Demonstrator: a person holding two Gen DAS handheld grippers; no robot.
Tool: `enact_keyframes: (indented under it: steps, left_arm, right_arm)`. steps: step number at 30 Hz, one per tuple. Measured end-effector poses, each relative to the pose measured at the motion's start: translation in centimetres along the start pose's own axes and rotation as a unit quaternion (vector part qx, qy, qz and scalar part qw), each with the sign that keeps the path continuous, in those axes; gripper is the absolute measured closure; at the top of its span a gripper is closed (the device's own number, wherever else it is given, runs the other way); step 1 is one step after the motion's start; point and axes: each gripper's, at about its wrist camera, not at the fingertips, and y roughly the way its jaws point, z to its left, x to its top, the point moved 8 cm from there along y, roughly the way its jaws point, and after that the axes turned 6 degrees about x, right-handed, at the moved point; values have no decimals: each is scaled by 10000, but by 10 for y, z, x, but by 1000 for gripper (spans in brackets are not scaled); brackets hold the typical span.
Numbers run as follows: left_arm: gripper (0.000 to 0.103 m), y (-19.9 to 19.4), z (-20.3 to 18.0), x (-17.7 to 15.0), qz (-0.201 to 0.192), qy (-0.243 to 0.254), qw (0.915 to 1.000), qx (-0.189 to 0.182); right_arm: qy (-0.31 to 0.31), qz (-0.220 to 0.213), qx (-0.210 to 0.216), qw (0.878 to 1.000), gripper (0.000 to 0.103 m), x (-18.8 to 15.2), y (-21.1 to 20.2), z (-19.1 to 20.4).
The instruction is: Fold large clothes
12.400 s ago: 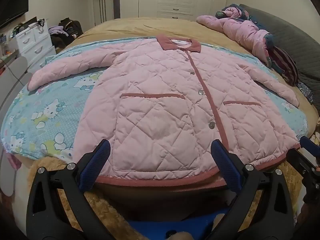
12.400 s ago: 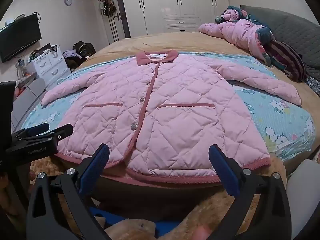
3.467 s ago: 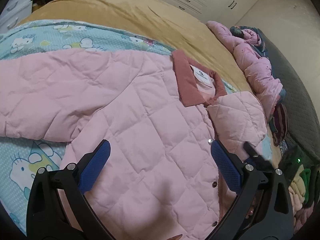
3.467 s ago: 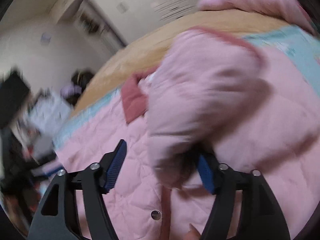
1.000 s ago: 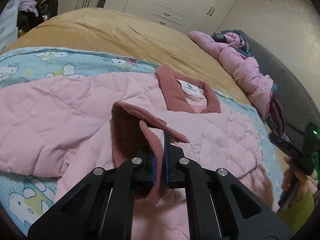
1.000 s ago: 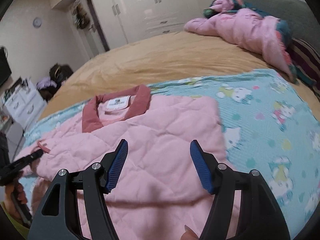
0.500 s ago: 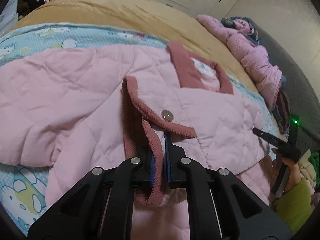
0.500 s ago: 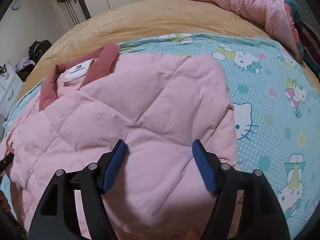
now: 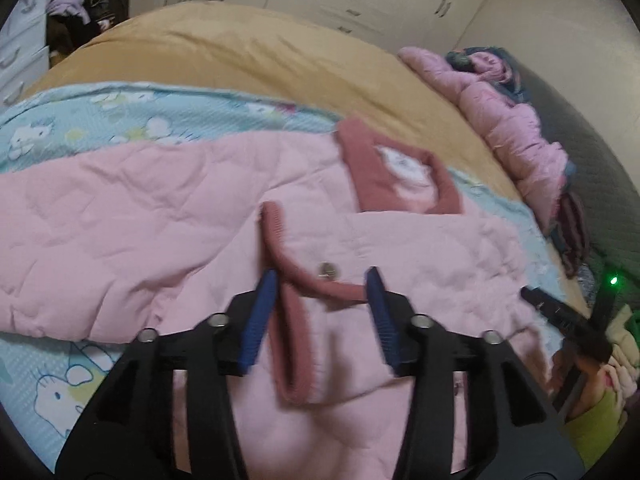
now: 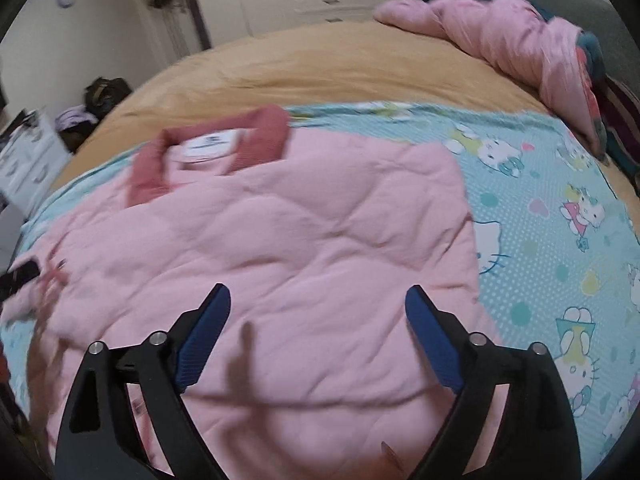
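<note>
A pink quilted jacket (image 9: pixel 168 208) with a dark pink collar (image 9: pixel 400 172) lies on a Hello Kitty sheet; it also shows in the right wrist view (image 10: pixel 304 248). Its right side and sleeve are folded over the body. The sleeve's dark pink cuff (image 9: pixel 296 280) with a metal snap (image 9: pixel 327 269) lies on the chest. My left gripper (image 9: pixel 322 312) is open, its fingers either side of the cuff. My right gripper (image 10: pixel 316 332) is open and empty above the folded side. The right gripper also shows in the left wrist view (image 9: pixel 568 320).
The blue Hello Kitty sheet (image 10: pixel 560 208) lies over a tan bedspread (image 9: pixel 248 52). A second pink jacket (image 10: pixel 516 36) is heaped at the bed's far right. White drawers (image 10: pixel 24 160) and a pile of bags (image 9: pixel 92 4) stand at the left.
My left gripper has opened and let go of the cuff, which now lies on the jacket's chest. My right gripper stays open over the folded side.
</note>
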Motion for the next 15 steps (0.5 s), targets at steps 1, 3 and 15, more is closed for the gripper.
enact_keyframes:
  steps: [1, 3, 15]
  left_arm:
    - [49, -2, -7, 0, -14, 80, 10000, -37]
    - [39, -3, -22, -3, -9, 322, 9995, -34]
    - [21, 61, -49, -59, 1009, 672, 9926, 3]
  right_arm:
    - [-23, 0, 97, 10000, 14, -4, -3, 7]
    - [-50, 28, 167, 9998, 13, -9, -6, 15]
    - [32, 544, 12, 9985, 11, -44, 15, 18]
